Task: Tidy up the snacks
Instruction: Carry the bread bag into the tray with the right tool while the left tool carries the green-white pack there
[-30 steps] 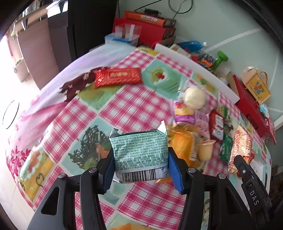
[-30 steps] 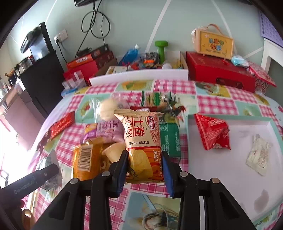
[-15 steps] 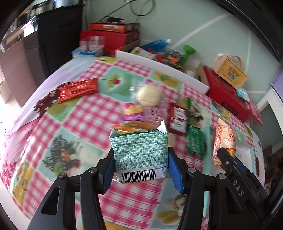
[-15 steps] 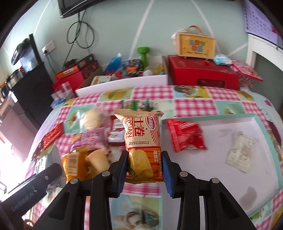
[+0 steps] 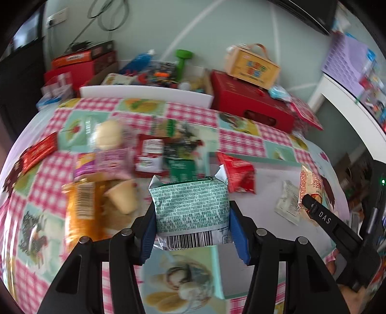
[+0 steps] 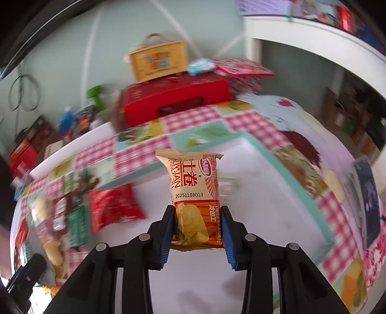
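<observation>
Your left gripper [image 5: 191, 231] is clamped on a green packet [image 5: 190, 212], held above the near edge of the tray [image 5: 265, 178]. Your right gripper [image 6: 197, 229] pinches a chips bag [image 6: 194, 193] upright over the tray's white floor. A red pouch [image 5: 237, 176] and a pale sachet [image 5: 287, 205] lie in the tray. The other snacks [image 5: 115, 169] are heaped on the checked cloth [image 5: 193, 113], left of the tray.

place: home living room | evidence: checked tablecloth [image 5: 193, 113], gift boxes [image 5: 251, 101], wall socket [image 5: 53, 18]
</observation>
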